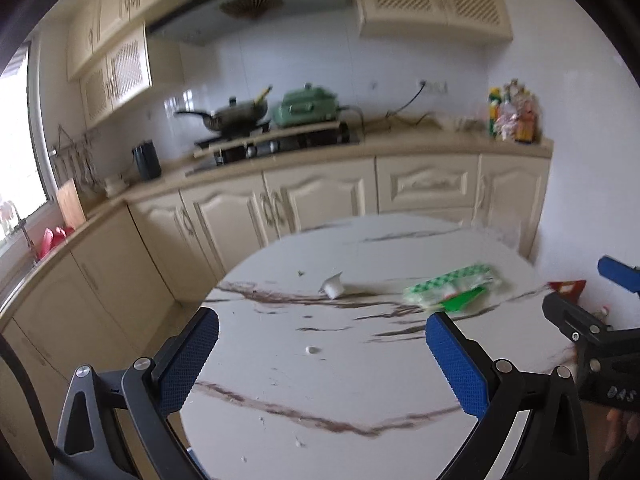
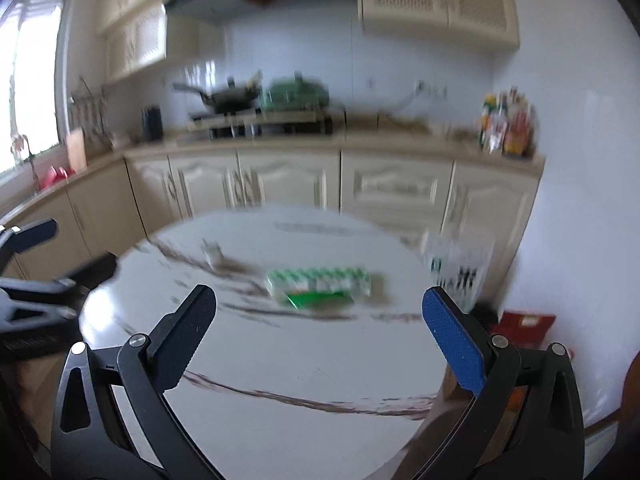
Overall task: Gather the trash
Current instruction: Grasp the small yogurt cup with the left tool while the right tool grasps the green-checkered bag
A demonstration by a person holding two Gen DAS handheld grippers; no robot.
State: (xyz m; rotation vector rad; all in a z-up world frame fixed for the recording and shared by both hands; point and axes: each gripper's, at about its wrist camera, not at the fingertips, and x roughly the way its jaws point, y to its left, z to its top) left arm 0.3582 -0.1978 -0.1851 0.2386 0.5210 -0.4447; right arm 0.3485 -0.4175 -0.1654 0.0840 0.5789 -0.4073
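Note:
A round white marble table [image 1: 320, 392] [image 2: 304, 360] carries the trash. A green-and-white checked wrapper [image 1: 452, 288] [image 2: 318, 284] lies toward its far right. A small white tipped cup [image 1: 333, 286] [image 2: 212, 254] sits left of the wrapper. Tiny white crumbs [image 1: 311, 349] dot the tabletop. My left gripper [image 1: 322, 356] hovers open over the near part of the table, nothing between its fingers. Over the table's near edge my right gripper [image 2: 318, 328] is open as well, the wrapper lying ahead of it. Each gripper shows at the edge of the other's view. The right wrist view is blurred.
A clear plastic bag [image 2: 460, 268] stands at the table's right edge. A red packet [image 1: 568, 286] [image 2: 524, 324] lies beyond that edge, lower down. Cream kitchen cabinets [image 1: 320, 196] run behind, with a wok [image 1: 232, 118], a green pot [image 1: 308, 106] and bottles [image 1: 514, 114] on the counter.

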